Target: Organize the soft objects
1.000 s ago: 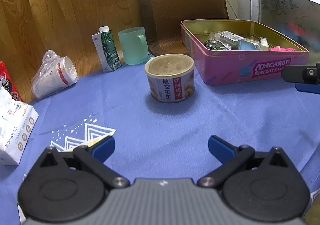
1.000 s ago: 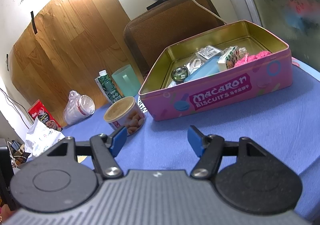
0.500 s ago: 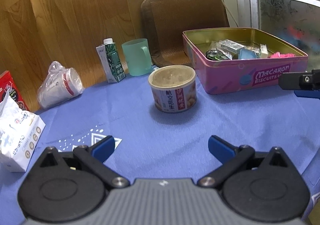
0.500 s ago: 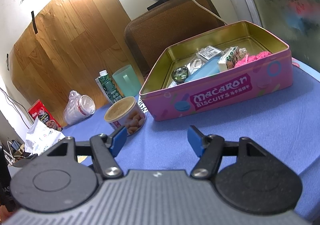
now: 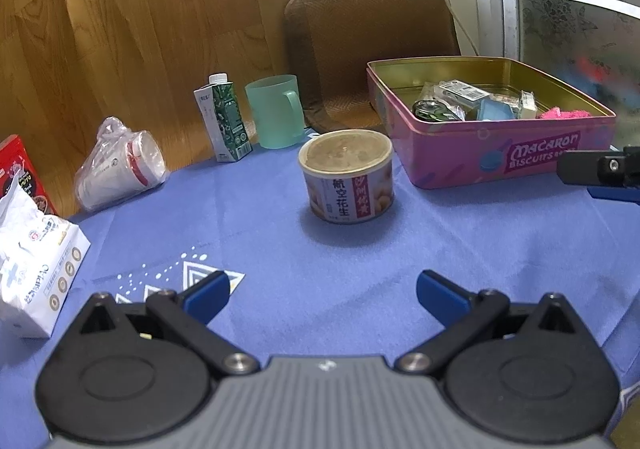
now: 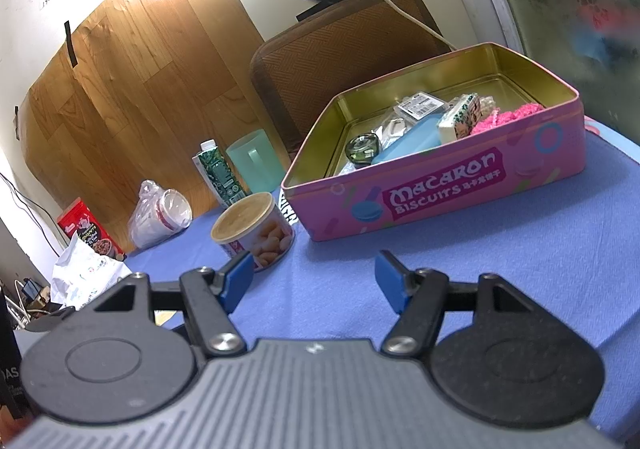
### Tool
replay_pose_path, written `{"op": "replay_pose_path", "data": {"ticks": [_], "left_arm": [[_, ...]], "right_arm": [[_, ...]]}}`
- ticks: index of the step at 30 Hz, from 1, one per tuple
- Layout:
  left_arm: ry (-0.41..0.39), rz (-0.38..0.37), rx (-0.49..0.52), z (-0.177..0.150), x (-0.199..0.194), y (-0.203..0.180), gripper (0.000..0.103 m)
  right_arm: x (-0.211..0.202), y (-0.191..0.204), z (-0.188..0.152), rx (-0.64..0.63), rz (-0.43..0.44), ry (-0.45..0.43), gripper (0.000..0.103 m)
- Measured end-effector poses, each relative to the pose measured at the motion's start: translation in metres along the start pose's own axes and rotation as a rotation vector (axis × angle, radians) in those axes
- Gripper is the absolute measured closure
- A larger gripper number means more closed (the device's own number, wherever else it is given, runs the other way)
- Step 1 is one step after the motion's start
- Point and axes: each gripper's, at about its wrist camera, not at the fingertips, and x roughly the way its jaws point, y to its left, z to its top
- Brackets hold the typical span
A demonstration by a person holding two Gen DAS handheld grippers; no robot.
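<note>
- Left wrist view: the left hand-held gripper (image 5: 320,289) tilts down over the blue-clothed desk (image 5: 460,241), its blue fingers (image 5: 206,295) spread wide with nothing between them.
- The can (image 5: 347,175) stands upright straight ahead of this hand-held gripper, well apart from the fingertips.
- The pink tin (image 5: 492,153) lies beyond the can to the right, open side up, its long axis running left to right, its lettered wall toward the camera.
- In the tin's right end lies a pink fluffy thing (image 5: 564,114), among packets; far from this hand-held gripper.
- One finger of the right hand-held gripper (image 5: 600,173) enters at the right edge, just before the tin.
- Right wrist view: the right hand-held gripper (image 6: 314,281) tilts down above the cloth, fingers (image 6: 390,285) apart, empty.
- The tin (image 6: 440,189) sits ahead, slightly right, near the fingertips without touching, long axis slanting up to the right.
- The pink fluffy thing (image 6: 510,117) rests by the tin's right wall, beside a small carton (image 6: 460,117).
</note>
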Motion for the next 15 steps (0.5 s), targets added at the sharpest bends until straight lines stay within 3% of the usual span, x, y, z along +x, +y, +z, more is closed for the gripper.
{"op": "replay_pose_path", "data": {"ticks": [15], "left_arm": [[0.005,-0.016,0.003,0.0003,-0.0011,-0.0044,0.000]], "right_arm": [[0.0003,-0.0011,0.0005,0.000,0.003,0.002,0.034]]}}
